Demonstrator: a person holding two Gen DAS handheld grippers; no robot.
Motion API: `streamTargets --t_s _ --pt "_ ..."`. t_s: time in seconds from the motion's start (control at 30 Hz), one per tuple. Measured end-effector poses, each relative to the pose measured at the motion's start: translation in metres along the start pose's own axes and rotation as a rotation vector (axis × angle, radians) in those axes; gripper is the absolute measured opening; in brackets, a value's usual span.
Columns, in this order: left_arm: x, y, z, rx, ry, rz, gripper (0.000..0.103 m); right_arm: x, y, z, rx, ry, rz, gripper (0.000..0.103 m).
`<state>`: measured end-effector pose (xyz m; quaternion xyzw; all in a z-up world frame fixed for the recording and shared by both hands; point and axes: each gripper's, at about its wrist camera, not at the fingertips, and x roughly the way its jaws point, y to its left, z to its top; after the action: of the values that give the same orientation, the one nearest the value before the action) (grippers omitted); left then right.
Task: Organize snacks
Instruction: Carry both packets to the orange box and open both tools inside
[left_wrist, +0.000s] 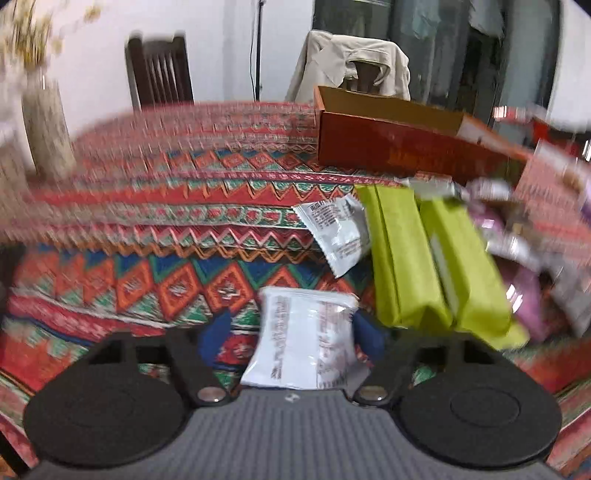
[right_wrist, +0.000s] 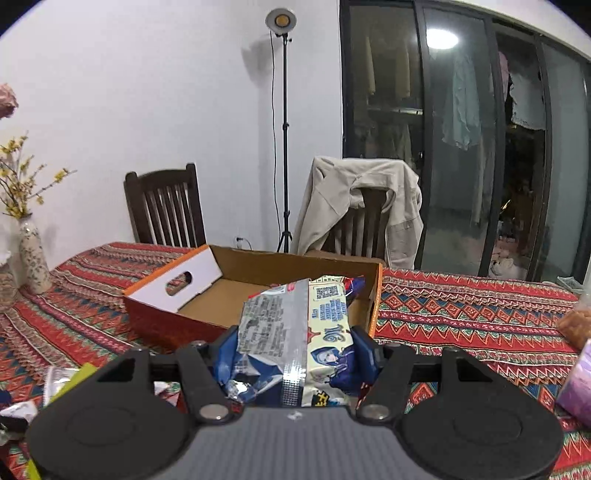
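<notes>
In the left wrist view my left gripper (left_wrist: 295, 332) is shut on a small white snack packet (left_wrist: 303, 339) and holds it above the patterned tablecloth. Two lime-green packs (left_wrist: 436, 258) and another white packet (left_wrist: 338, 232) lie just right of it, with the orange cardboard box (left_wrist: 406, 147) behind. In the right wrist view my right gripper (right_wrist: 295, 354) is shut on a blue and silver snack bag (right_wrist: 291, 332), held in front of the open, empty orange box (right_wrist: 258, 291).
A heap of purple and silver packets (left_wrist: 524, 251) lies at the right. A flowered vase (right_wrist: 33, 254) stands at the table's left edge. Two dark wooden chairs (right_wrist: 166, 210), one with a beige jacket (right_wrist: 365, 203), stand behind the table. A purple bag (right_wrist: 580, 380) is at the right.
</notes>
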<state>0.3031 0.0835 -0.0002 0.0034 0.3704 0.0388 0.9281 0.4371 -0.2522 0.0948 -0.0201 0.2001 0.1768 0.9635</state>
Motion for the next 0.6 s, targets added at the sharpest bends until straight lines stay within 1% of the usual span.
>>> streamTargets --t_s 0.03,0.07,0.13,0.17,0.23,0.37,0.5,0.6 --pt "-0.005 -0.004 -0.004 0.019 -0.013 0.009 0.048 -0.008 0.003 -0.001 0.002 -0.009 0.002 0.062" --pt "-0.008 -0.007 -0.005 0.022 -0.008 -0.002 0.046 -0.016 0.006 -0.004 0.004 -0.018 0.007 0.062" --pt "-0.015 -0.01 -0.009 0.017 -0.004 -0.019 0.044 -0.033 0.01 -0.009 0.011 -0.025 0.019 0.062" --pt "-0.02 -0.012 -0.011 0.016 -0.009 -0.013 0.042 -0.041 0.01 -0.012 0.019 -0.025 0.022 0.062" --pt "-0.03 -0.012 -0.022 -0.005 -0.027 -0.015 0.041 -0.057 0.012 -0.022 0.034 -0.014 0.025 0.062" --pt "-0.052 -0.013 -0.021 -0.045 -0.078 -0.034 0.041 -0.085 0.013 -0.051 0.077 0.023 0.017 0.062" --pt "-0.073 -0.014 -0.008 -0.05 -0.141 -0.059 0.041 -0.103 0.009 -0.074 0.132 0.061 0.009 0.062" --pt "-0.082 -0.014 0.01 -0.063 -0.184 -0.102 0.041 -0.113 0.006 -0.081 0.142 0.056 -0.005 0.062"
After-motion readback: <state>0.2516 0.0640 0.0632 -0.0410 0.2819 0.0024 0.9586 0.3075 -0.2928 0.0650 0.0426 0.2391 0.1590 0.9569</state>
